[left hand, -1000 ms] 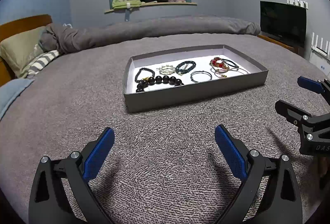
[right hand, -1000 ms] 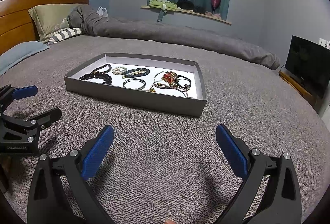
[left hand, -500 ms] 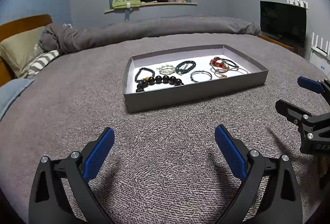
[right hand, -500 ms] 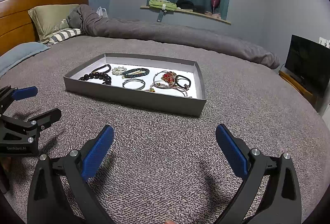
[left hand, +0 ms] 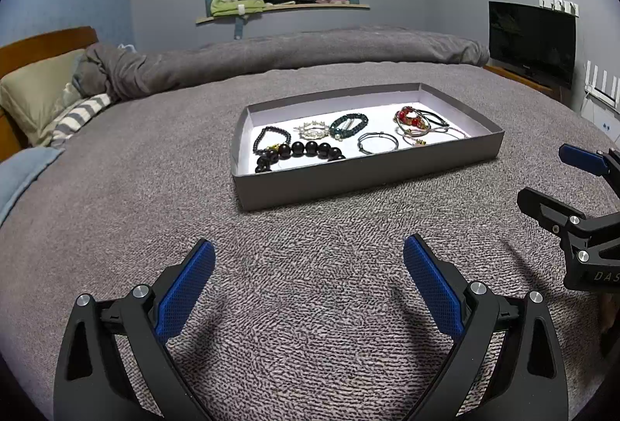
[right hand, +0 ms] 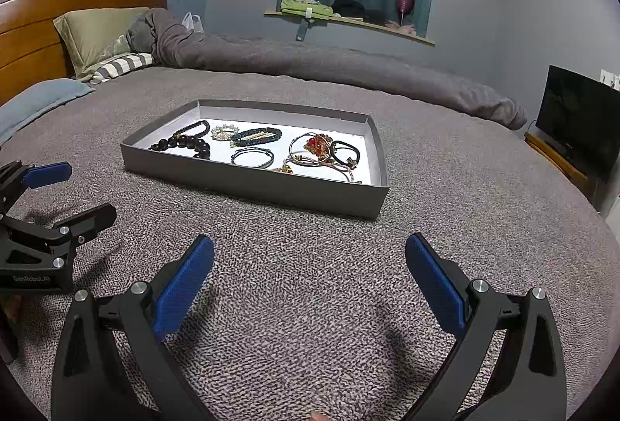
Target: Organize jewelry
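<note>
Jewelry lies in a shallow grey tray (left hand: pixel 364 177) with a white floor, and the tray sits out on the bed (left hand: pixel 116 212), nearer its far side than the near edge where I hold my tongs. At the tray's left end a bracelet of big black beads (left hand: pixel 300 152) curves along the near wall, with a finer black bead strand (left hand: pixel 271 139) just behind it. A pale spiky piece (left hand: pixel 310 128) and a dark green beaded bracelet (left hand: pixel 348 122) sit toward the middle; a thin silver bangle (left hand: pixel 378 142) lies alone nearer the front wall. At the right end a red ornament (right hand: pixel 318 143), cords and thin bangles overlap in a tangle, which I judge is the part wanting sorting.

I hold both tools low over the blanket, short of the tray, so either can reach in from the front. My left tongs (left hand: pixel 308 283) stand wide apart and empty; my right tongs (right hand: pixel 310 277) likewise, gaping and holding nothing. Each shows at the edge of the other's view, well apart.
</note>
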Action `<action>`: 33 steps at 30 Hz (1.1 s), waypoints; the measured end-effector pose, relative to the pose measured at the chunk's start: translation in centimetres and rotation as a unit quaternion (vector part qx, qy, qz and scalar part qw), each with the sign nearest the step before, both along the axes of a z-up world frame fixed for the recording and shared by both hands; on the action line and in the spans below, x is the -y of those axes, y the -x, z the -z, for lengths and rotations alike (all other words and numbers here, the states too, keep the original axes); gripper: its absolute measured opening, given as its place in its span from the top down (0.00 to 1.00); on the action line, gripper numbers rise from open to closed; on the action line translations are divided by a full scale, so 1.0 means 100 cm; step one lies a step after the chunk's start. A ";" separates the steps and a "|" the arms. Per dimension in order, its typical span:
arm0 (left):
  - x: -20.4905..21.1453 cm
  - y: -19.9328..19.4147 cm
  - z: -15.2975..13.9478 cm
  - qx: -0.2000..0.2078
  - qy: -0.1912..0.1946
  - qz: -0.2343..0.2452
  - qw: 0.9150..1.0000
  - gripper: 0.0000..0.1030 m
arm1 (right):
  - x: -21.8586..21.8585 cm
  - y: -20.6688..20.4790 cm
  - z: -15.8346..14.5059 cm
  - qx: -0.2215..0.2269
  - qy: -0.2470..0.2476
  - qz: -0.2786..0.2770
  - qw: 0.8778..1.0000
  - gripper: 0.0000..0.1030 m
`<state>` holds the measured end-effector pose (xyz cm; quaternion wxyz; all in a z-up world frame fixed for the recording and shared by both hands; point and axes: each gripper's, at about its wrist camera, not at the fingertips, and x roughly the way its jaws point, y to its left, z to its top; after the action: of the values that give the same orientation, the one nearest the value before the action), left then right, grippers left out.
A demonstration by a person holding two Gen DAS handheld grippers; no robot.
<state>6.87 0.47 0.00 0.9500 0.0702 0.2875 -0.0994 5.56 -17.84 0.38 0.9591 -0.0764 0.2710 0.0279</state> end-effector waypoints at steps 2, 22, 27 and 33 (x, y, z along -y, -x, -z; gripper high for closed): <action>0.000 0.000 0.000 0.000 0.000 0.000 1.000 0.04 | 0.000 0.000 0.000 0.000 0.000 0.000 1.000 0.05; 0.000 0.000 0.000 0.000 0.000 0.000 1.000 0.04 | 0.000 0.000 0.000 -0.001 -0.001 -0.001 1.000 0.05; 0.000 0.000 0.001 0.003 -0.003 -0.005 1.000 0.04 | 0.000 0.000 0.000 -0.001 -0.001 -0.001 1.000 0.05; 0.002 0.000 0.001 0.003 -0.007 -0.001 1.000 0.04 | 0.000 0.000 0.000 -0.001 -0.001 -0.001 1.000 0.05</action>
<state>6.83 0.28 -0.14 0.9504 0.0769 0.2856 -0.0961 5.53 -17.85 0.35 0.9590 -0.0759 0.2716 0.0291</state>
